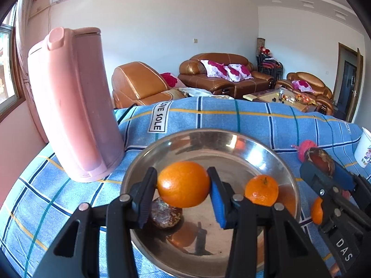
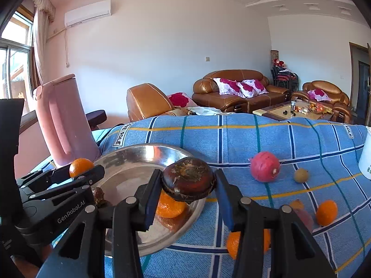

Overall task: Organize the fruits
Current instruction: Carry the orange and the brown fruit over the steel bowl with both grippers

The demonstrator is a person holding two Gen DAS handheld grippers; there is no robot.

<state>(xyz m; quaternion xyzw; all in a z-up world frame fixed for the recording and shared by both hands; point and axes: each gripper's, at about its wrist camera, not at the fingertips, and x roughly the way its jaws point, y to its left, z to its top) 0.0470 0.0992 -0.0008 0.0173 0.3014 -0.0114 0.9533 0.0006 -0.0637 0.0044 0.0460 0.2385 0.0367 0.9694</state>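
Observation:
My left gripper is shut on a large orange, held just above a steel plate. In the plate lie a small tangerine and a dark brown fruit. My right gripper is shut on another dark brown fruit, over the plate's right rim. That tangerine shows below it. In the right wrist view the left gripper with its orange is at the left.
A tall pink jug stands left of the plate on the blue checked cloth. Right of the plate lie a pink fruit, a small brownish fruit and two tangerines. A white cup stands far right.

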